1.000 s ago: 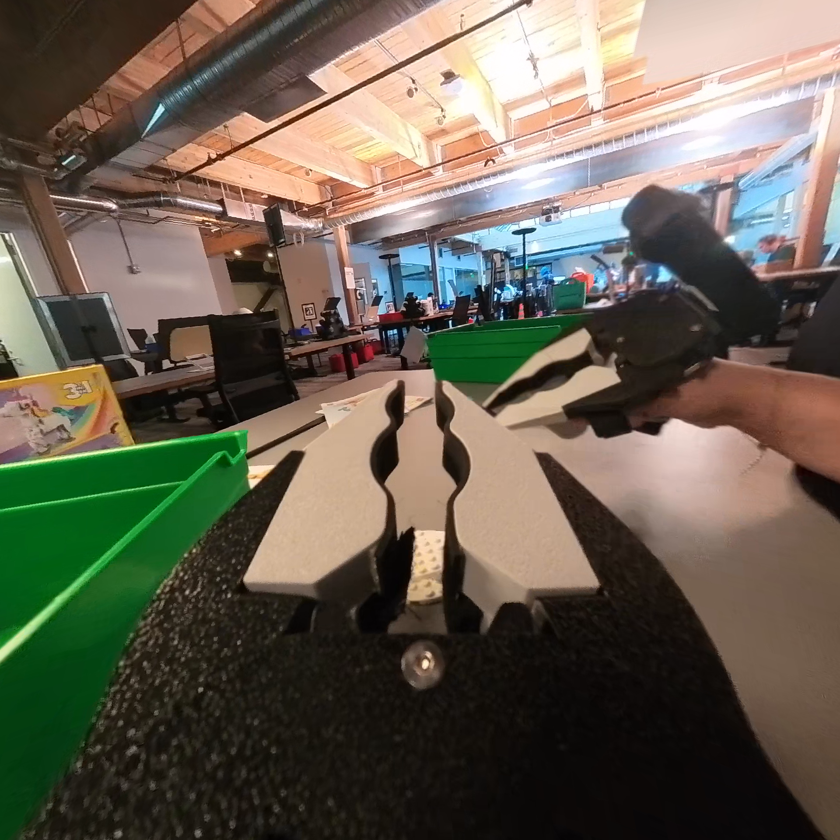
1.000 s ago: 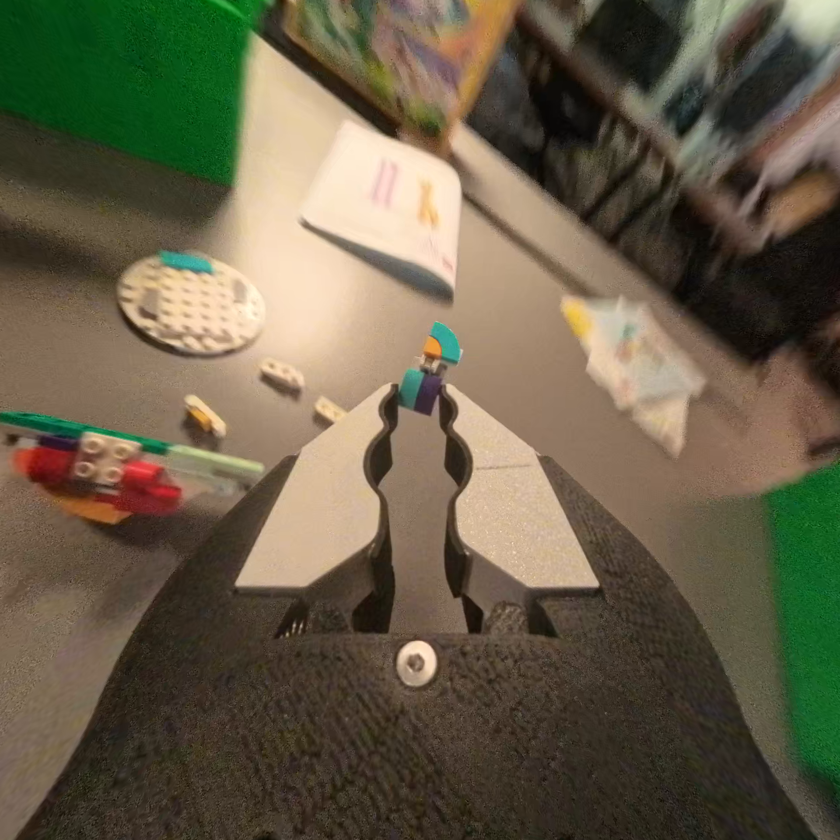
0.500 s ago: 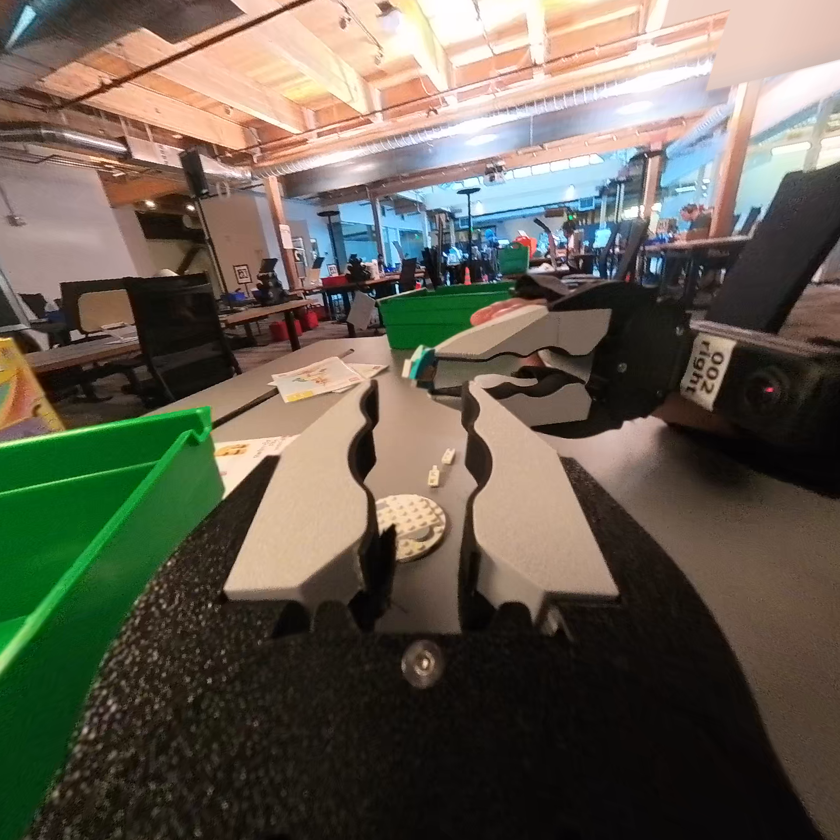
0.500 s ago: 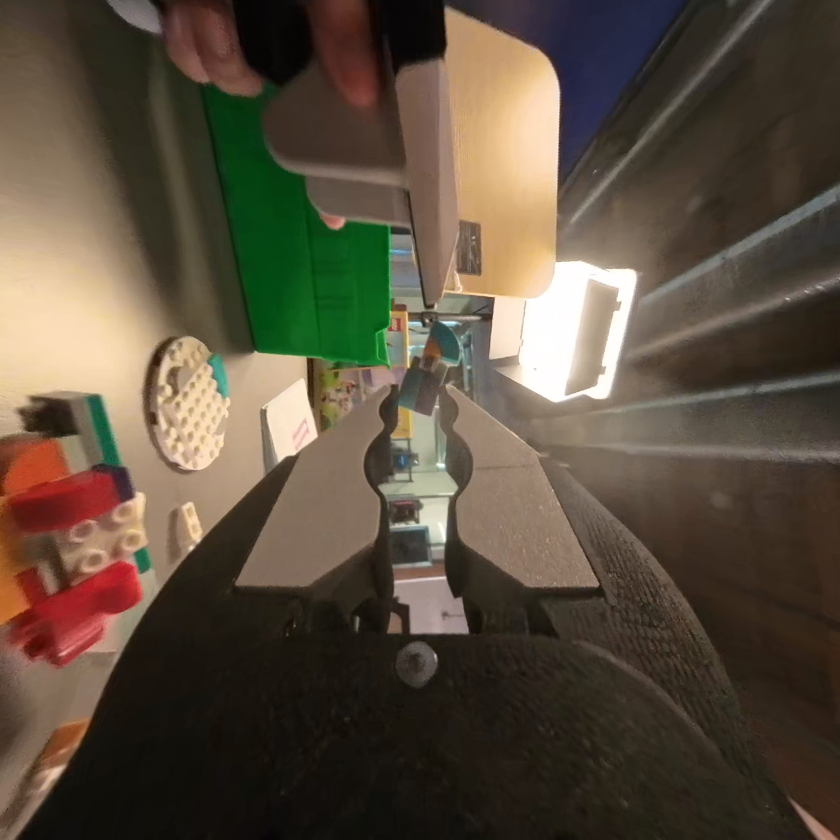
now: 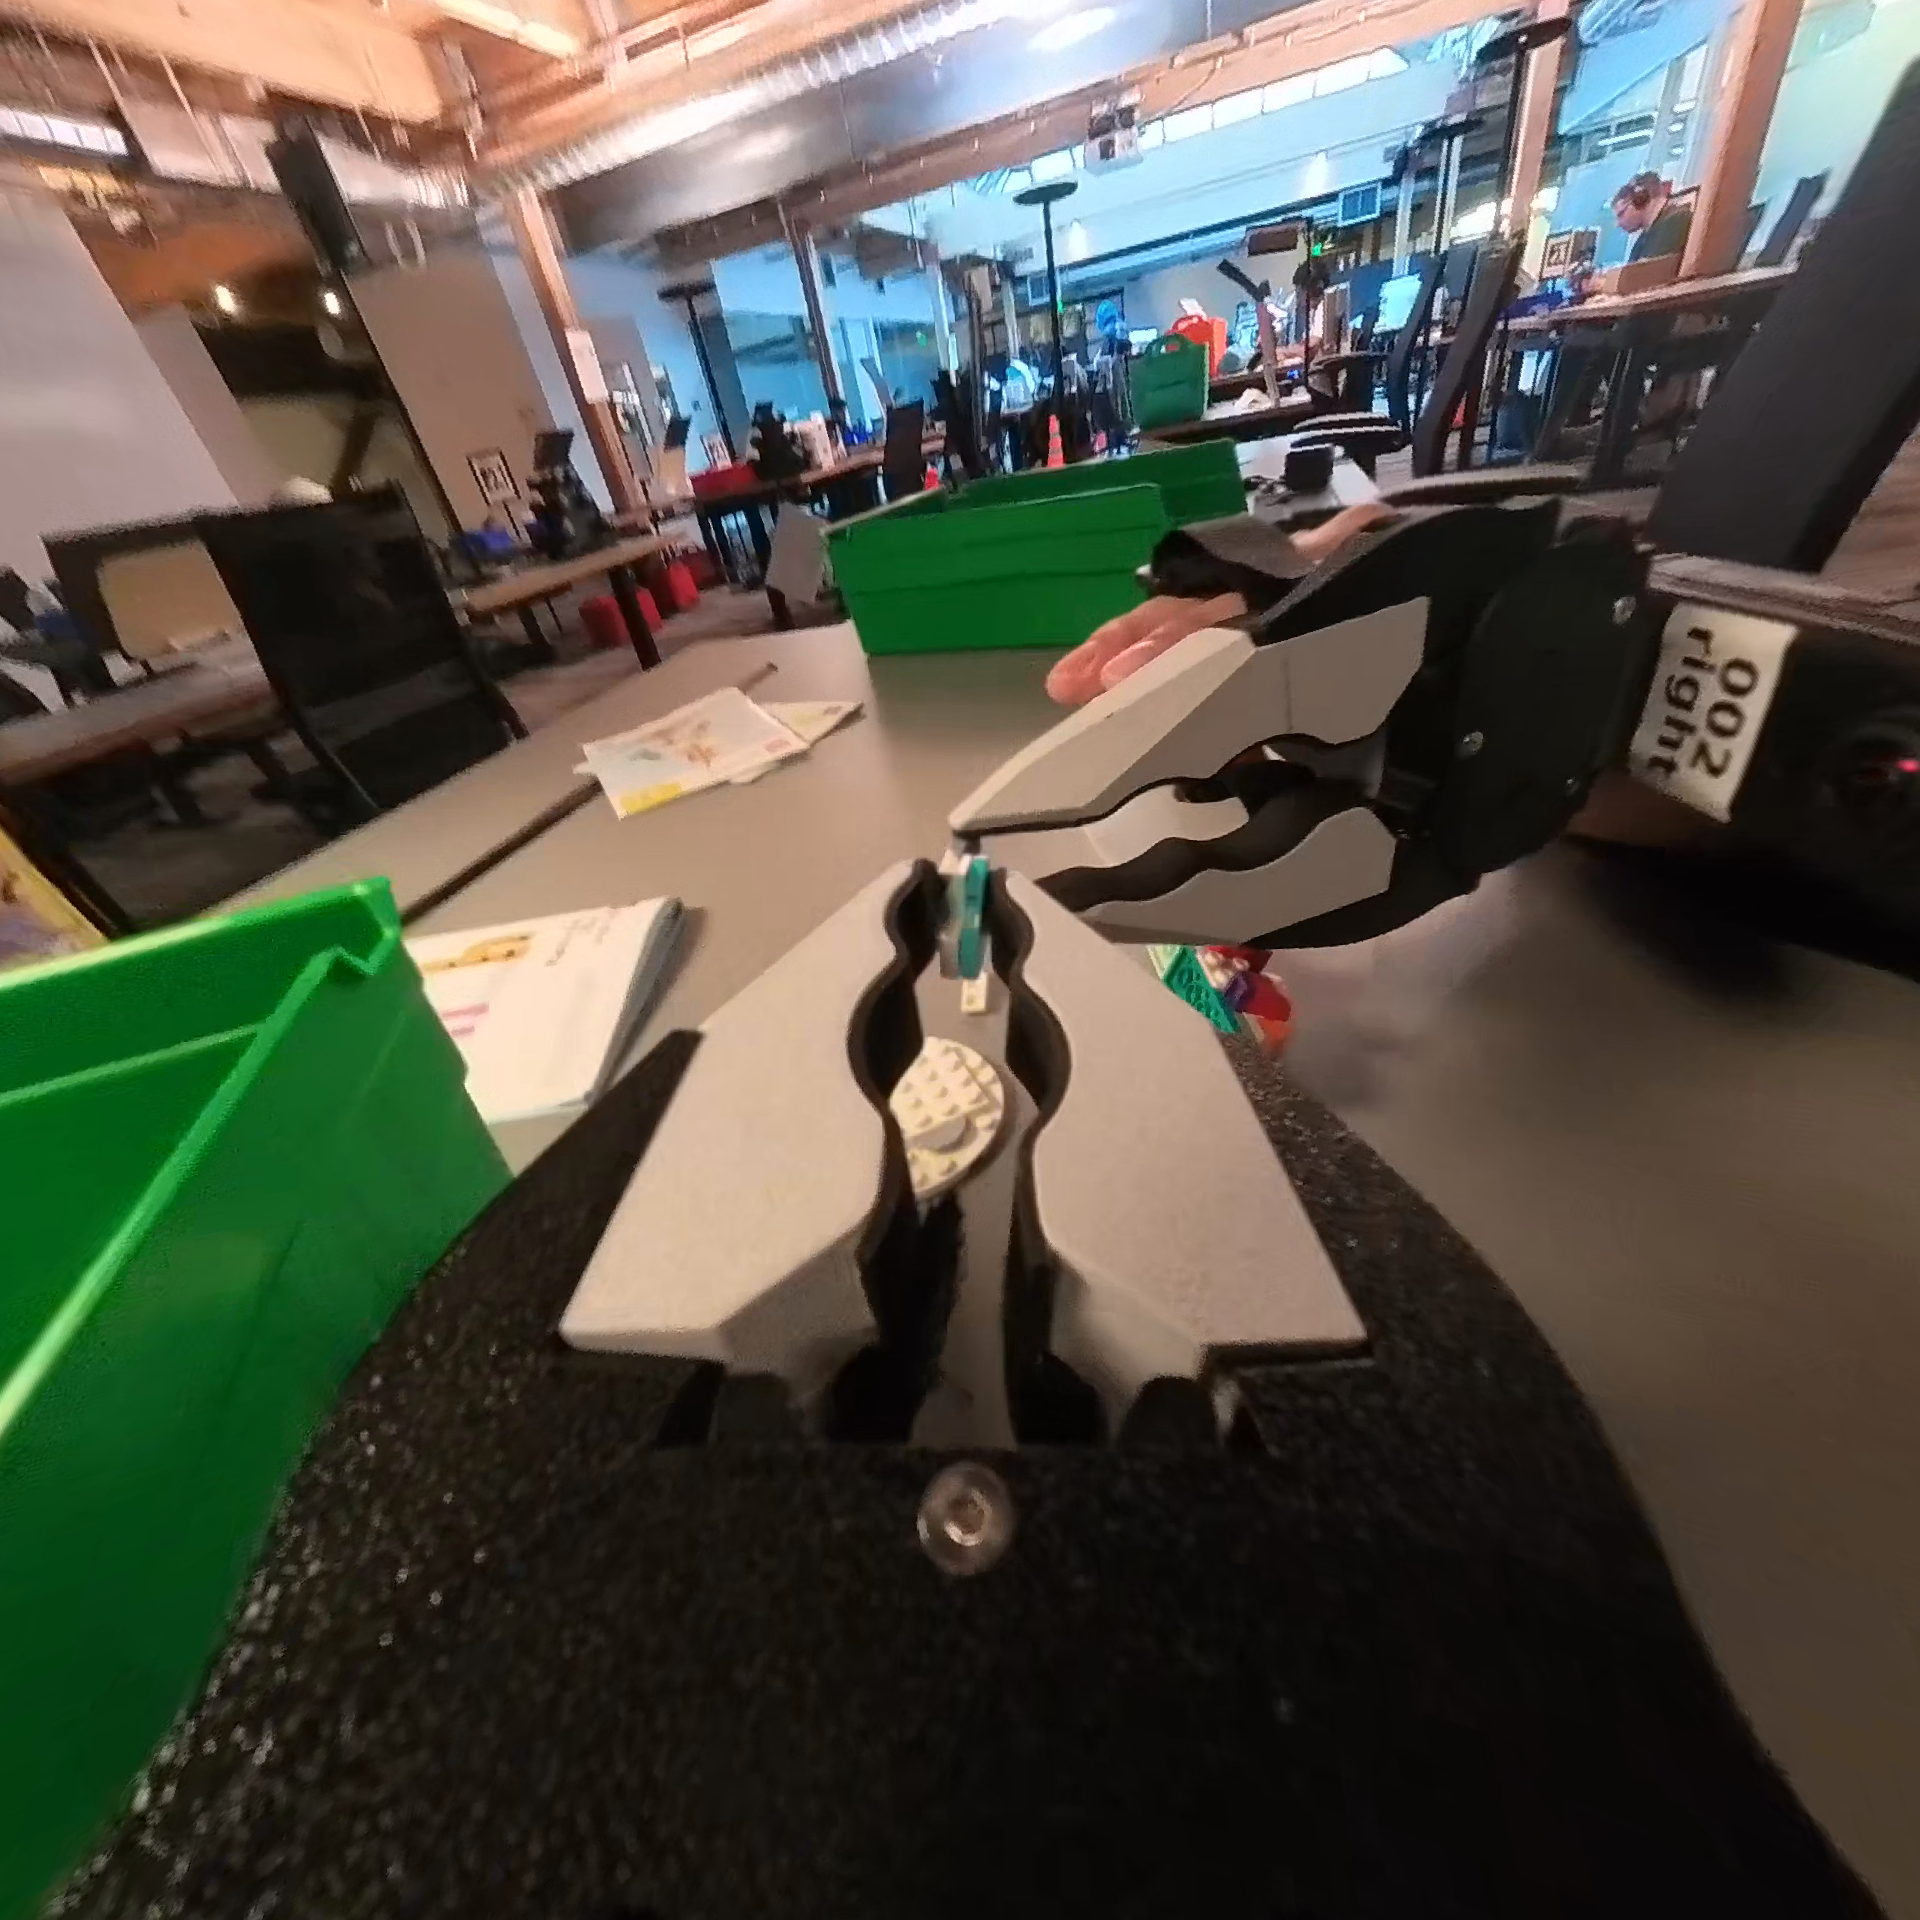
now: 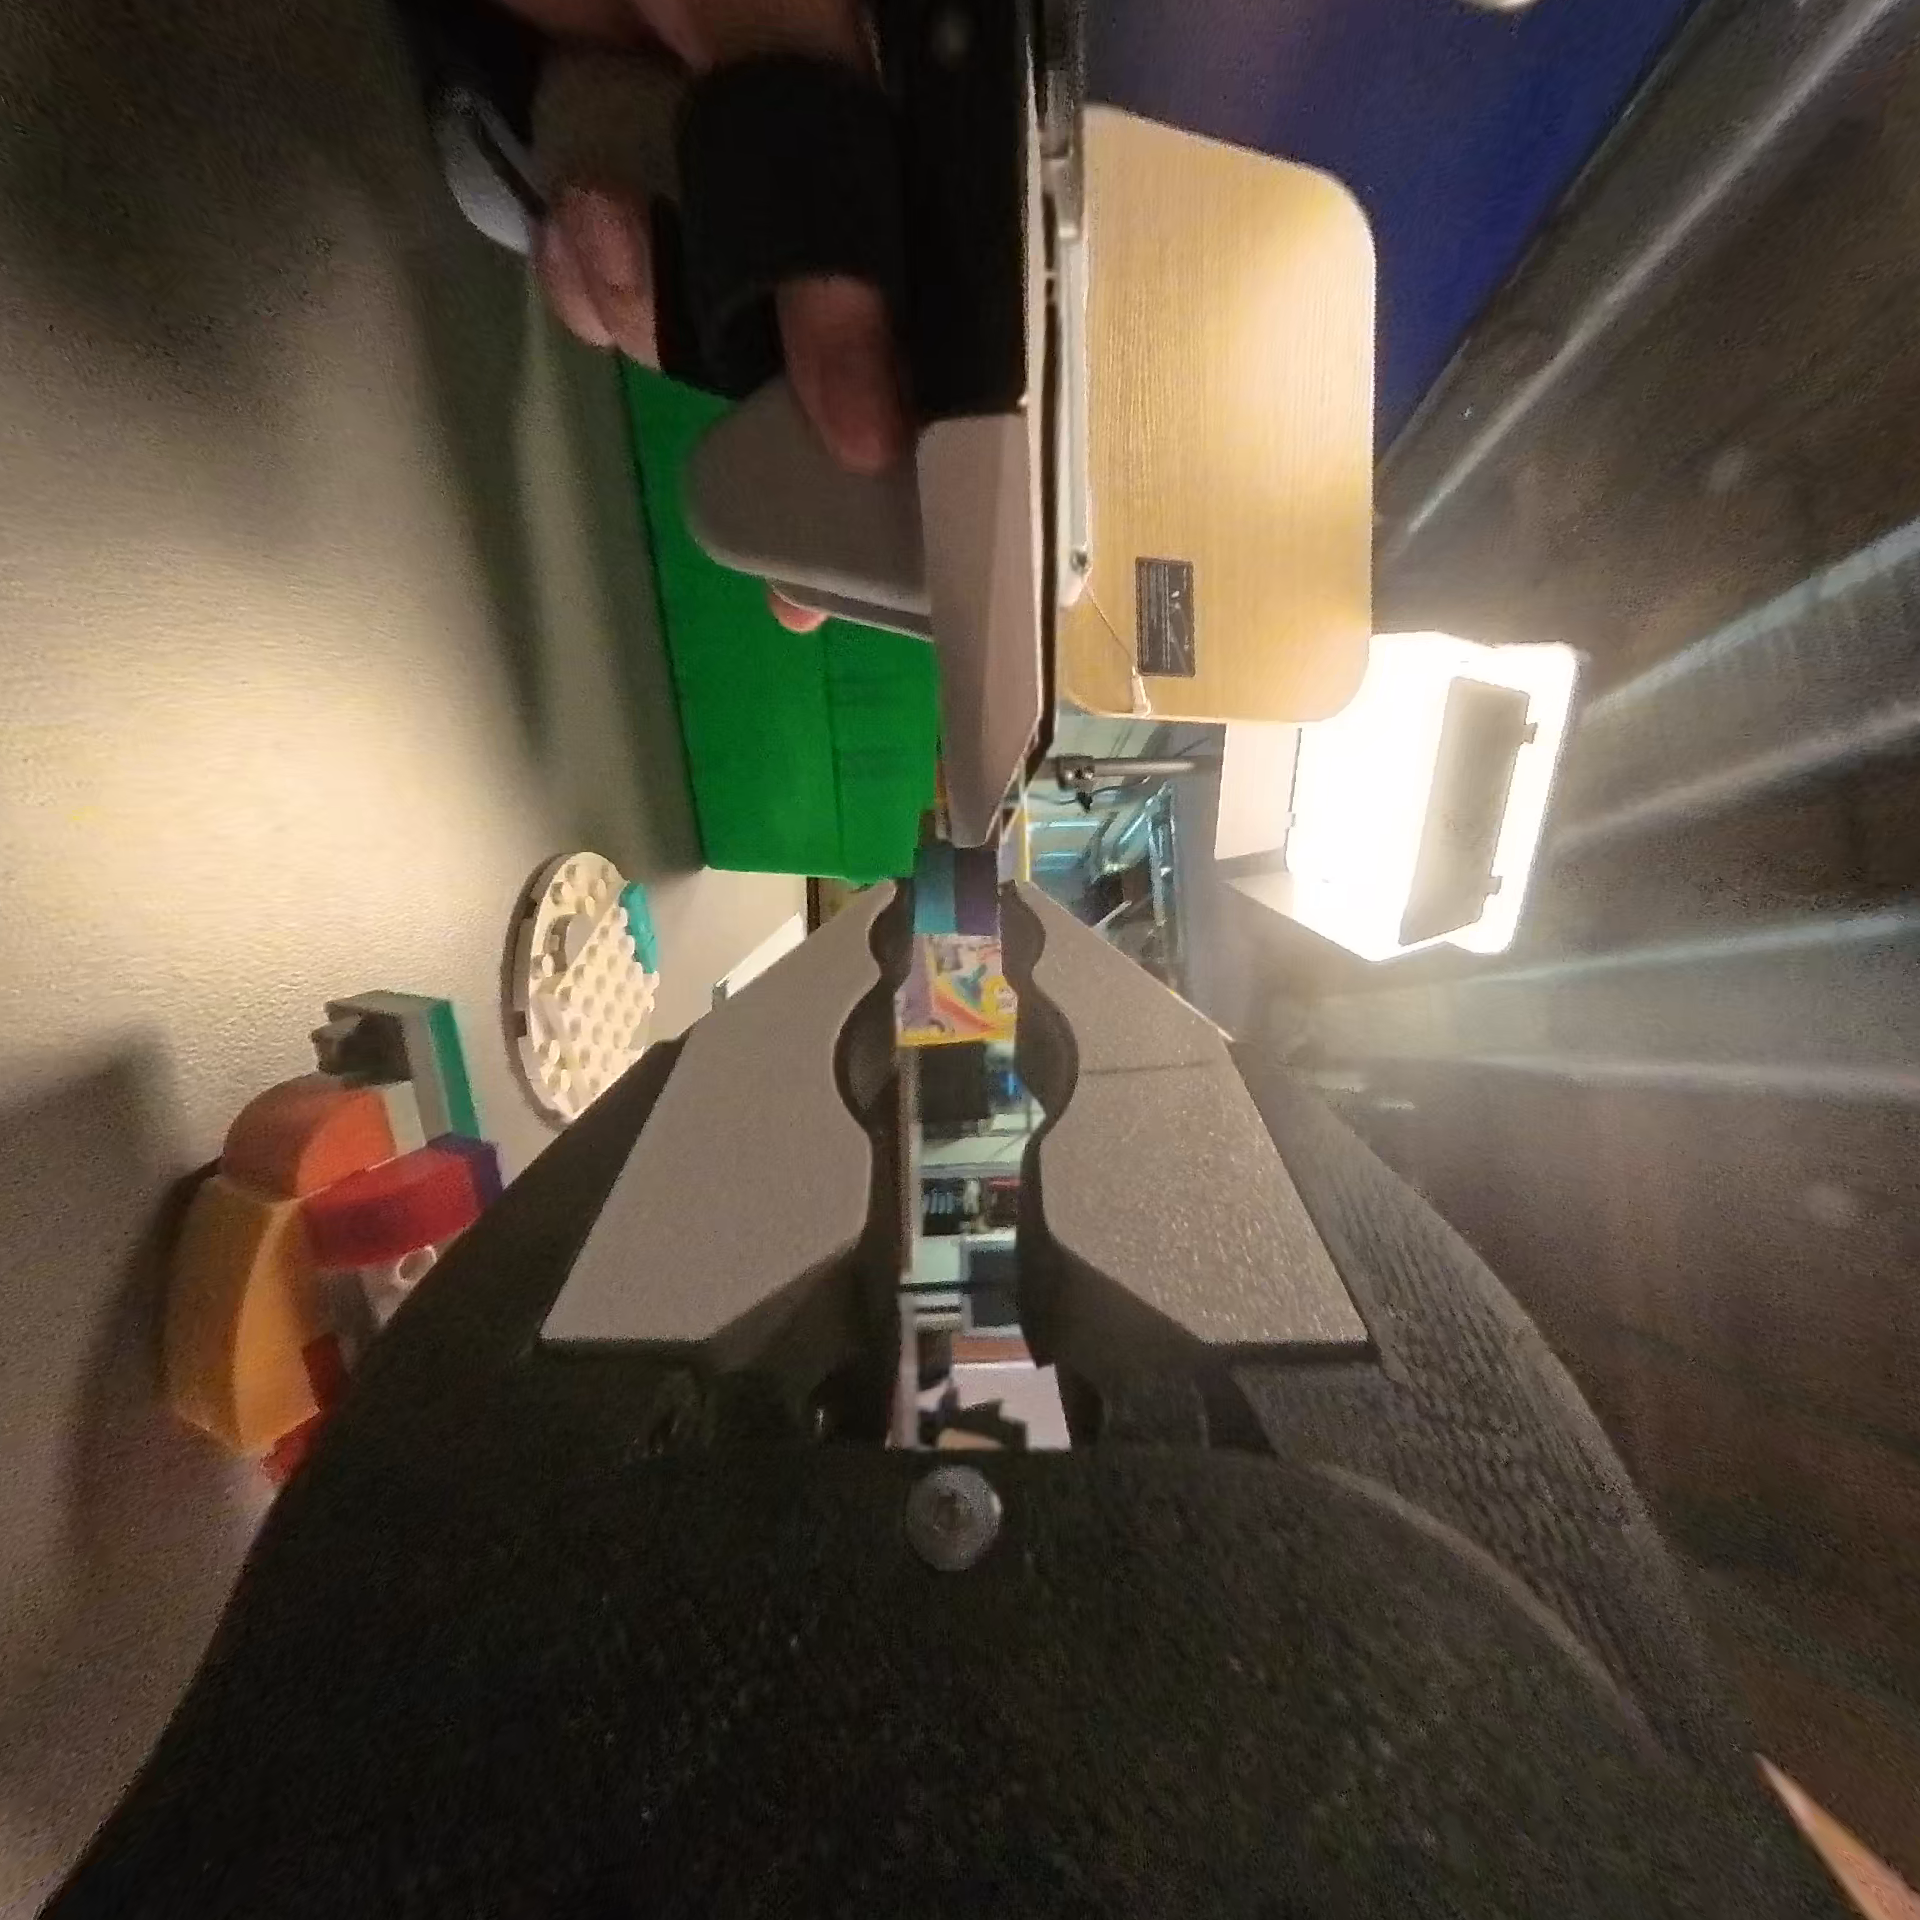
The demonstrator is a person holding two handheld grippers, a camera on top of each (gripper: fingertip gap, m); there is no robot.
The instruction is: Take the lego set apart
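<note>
Small lego piece [image 5: 966, 914] between fingertips of left gripper [image 5: 961, 883], above table [image 5: 1558, 1195]. Right gripper [image 5: 961, 826] enters from right, tips meeting same piece (right wrist view turned sideways). Round studded plate [image 5: 951, 1117] on table beneath left gripper. Booklet [image 5: 540, 997] left of plate, bin [image 5: 187, 1122] farther left. Lego model [image 5: 1231, 987] under right gripper. Second bin [image 5: 997, 571] and leaflets [image 5: 707, 748] behind.
</note>
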